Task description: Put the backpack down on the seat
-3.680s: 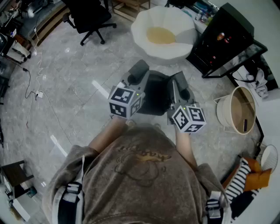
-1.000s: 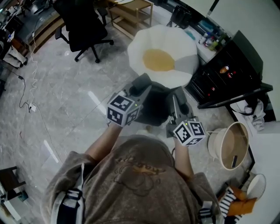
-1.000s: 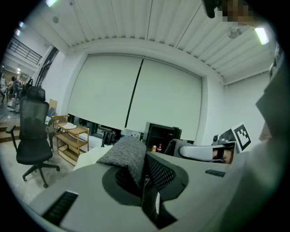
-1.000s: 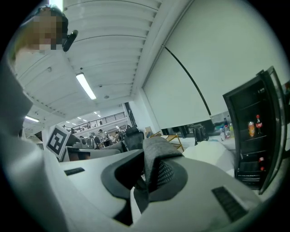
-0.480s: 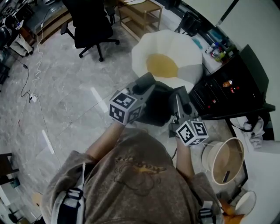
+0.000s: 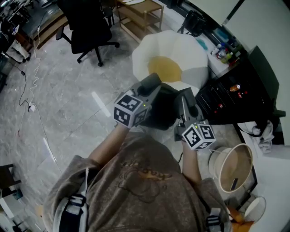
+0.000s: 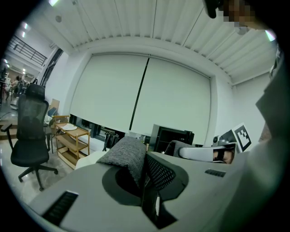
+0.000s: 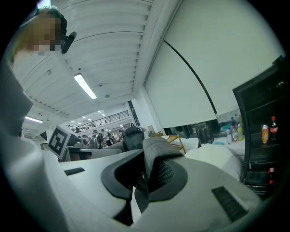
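A dark backpack point(image 6: 164, 108) hangs between my two grippers in the head view, held off the floor in front of the person. My left gripper point(image 6: 153, 81) is shut on a grey padded strap point(image 7: 127, 156) of the backpack. My right gripper point(image 6: 189, 97) is shut on another grey strap point(image 8: 156, 156). Just beyond the bag stands the seat, a white petal-shaped chair point(image 6: 181, 52) with a tan cushion point(image 6: 164, 68). The white chair point(image 8: 217, 156) also shows low in the right gripper view. Most of the bag is hidden under the grippers.
A black office chair point(image 6: 88, 25) and a wooden shelf cart point(image 6: 140, 13) stand at the far side. A black cabinet point(image 6: 240, 86) with bottles is at the right, a round wooden basket point(image 6: 233, 167) near it. Cables point(image 6: 25, 90) lie on the marble floor at the left.
Both grippers and the backpack have moved closer to the white chair, which now lies just beyond the bag. Both grips are unchanged.
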`<state>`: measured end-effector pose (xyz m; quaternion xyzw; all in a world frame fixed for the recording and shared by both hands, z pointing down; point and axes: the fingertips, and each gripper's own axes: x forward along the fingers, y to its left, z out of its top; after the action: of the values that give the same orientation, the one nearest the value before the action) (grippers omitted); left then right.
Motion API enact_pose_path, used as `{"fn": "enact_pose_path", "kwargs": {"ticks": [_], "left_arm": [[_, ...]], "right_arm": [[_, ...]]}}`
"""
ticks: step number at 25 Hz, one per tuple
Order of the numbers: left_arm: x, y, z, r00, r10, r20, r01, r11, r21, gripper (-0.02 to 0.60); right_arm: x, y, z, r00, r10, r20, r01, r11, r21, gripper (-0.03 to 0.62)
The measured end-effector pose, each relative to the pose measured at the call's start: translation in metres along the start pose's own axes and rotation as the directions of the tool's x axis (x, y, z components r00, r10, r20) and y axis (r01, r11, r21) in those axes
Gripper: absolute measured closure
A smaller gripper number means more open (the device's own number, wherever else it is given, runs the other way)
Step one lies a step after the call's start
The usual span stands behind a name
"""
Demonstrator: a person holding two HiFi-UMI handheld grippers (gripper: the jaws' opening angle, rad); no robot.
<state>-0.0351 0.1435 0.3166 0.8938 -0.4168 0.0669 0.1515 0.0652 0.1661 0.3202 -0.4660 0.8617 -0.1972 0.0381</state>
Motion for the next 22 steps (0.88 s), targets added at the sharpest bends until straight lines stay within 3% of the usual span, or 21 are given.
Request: {"fn": "enact_pose_path", "kwargs": {"ticks": [11, 22], "left_arm": [[0.068, 0.054, 0.015, 0.999, -0.032, -0.04, 0.032, 0.999, 0.0, 0.551], [0.167, 0.117, 0.049, 0.995, -0.088, -0.055, 0.088, 0.996, -0.008, 0.551]], "right_arm": [[0.071, -0.042, 0.012, 1.0, -0.017, -0.024, 0.017, 1.0, 0.011, 0.566], [0.16, -0.1, 0.044, 0.999, -0.045, -0.027, 0.046, 0.999, 0.021, 0.566]]}}
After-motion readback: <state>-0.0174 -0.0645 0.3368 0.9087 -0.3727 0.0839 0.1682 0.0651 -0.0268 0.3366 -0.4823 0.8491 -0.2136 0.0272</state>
